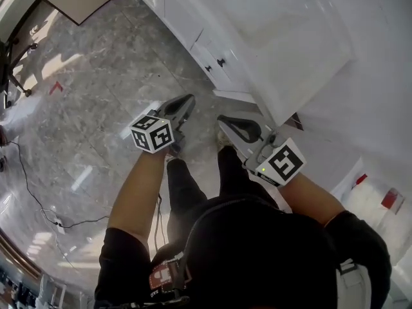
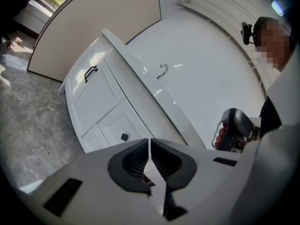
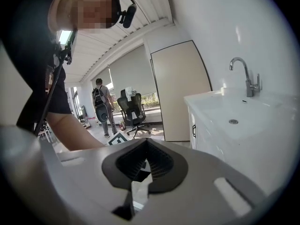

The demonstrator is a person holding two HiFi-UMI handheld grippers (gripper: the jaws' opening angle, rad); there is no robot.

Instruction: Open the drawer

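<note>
A white vanity cabinet (image 1: 193, 24) stands ahead of me. Its closed drawer front (image 2: 123, 125) carries a small black knob (image 2: 124, 137), which also shows in the head view (image 1: 221, 62). My left gripper (image 1: 185, 105) hangs over the floor short of the cabinet. Its jaws are shut with nothing between them (image 2: 149, 143), and they point toward the drawer area. My right gripper (image 1: 226, 123) is beside it, below the countertop's edge, also shut and empty (image 3: 146, 145). It shows at the left gripper view's right edge (image 2: 234, 128).
The cabinet door above the drawer has a black bar handle (image 2: 90, 72). A sink basin (image 3: 233, 121) with a chrome faucet (image 3: 247, 77) tops the vanity. Grey marble floor (image 1: 84, 108) with a thin cable (image 1: 38, 198) lies to the left. Farther off are a person with a backpack (image 3: 100, 102) and an office chair (image 3: 133, 111).
</note>
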